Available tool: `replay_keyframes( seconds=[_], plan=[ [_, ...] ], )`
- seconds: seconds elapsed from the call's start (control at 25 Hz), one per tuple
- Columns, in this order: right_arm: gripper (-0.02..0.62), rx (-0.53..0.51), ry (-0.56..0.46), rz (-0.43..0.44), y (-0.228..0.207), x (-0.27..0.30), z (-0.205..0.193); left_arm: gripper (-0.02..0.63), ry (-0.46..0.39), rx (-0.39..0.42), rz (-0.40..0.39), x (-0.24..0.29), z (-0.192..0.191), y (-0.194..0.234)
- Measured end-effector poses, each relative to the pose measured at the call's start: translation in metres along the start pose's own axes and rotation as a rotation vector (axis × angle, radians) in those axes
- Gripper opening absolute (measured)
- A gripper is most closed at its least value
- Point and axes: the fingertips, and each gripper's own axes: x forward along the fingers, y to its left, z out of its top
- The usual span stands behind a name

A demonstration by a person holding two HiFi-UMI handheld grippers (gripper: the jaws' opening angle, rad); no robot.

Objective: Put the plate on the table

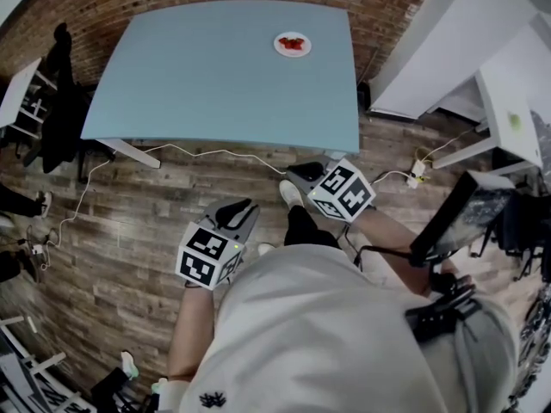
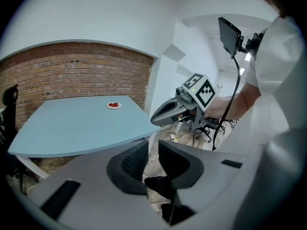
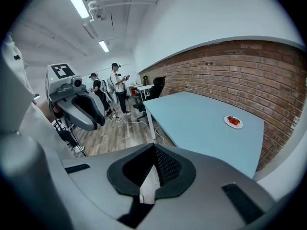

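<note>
Head view: plate [image 1: 279, 45] seen on blue table [image 1: 198, 84], near far right corner, close to edge by brick wall [image 1: 383, 7]; red fruit [image 1: 294, 43] held in it. Both grippers held over wooden floor [image 1: 129, 222], short of table's near edge. Left gripper [image 1: 245, 206] jaws narrowly parted, nothing gripped. Right gripper [image 1: 297, 175] jaws closed, nothing gripped. White cable [image 1: 198, 151] laid along floor by near edge.
</note>
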Motion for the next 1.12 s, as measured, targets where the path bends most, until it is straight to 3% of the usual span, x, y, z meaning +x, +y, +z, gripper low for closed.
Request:
replay_keyframes(
  seconds=[0.68,1.12],
  plan=[
    [0.008,-0.092,0.022,0.061,0.027,0.004,0.009,0.066,-0.014,-0.056,0.052,-0.016,-0.014,0.001],
    [0.008,-0.095,0.029,0.053,0.025,0.005,0.006,0.066,-0.02,-0.042,0.039,-0.011,-0.011,0.001]
  ],
)
